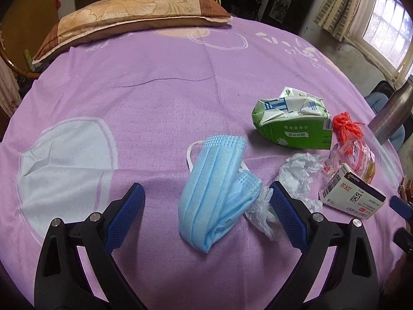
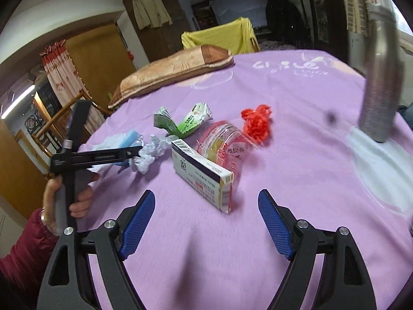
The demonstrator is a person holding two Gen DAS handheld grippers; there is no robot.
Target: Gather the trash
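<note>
While the crumpled pale-blue pleated face mask (image 1: 216, 188) lies on the purple bedsheet (image 1: 155, 98) between the spread blue pads of your left gripper (image 1: 206, 201), neither pad presses it; the right-hand pad sits against a scrunched clear plastic wrapper (image 1: 260, 214). Beside that lie crumpled white tissue (image 1: 299, 173), a crushed green-and-white carton (image 1: 294, 121), a red string bundle (image 1: 346, 125), a pink-printed clear packet (image 1: 361, 155) and a white barcoded box (image 2: 204, 175). Your right gripper (image 2: 206, 206) hangs wide open just short of that box, holding nothing.
</note>
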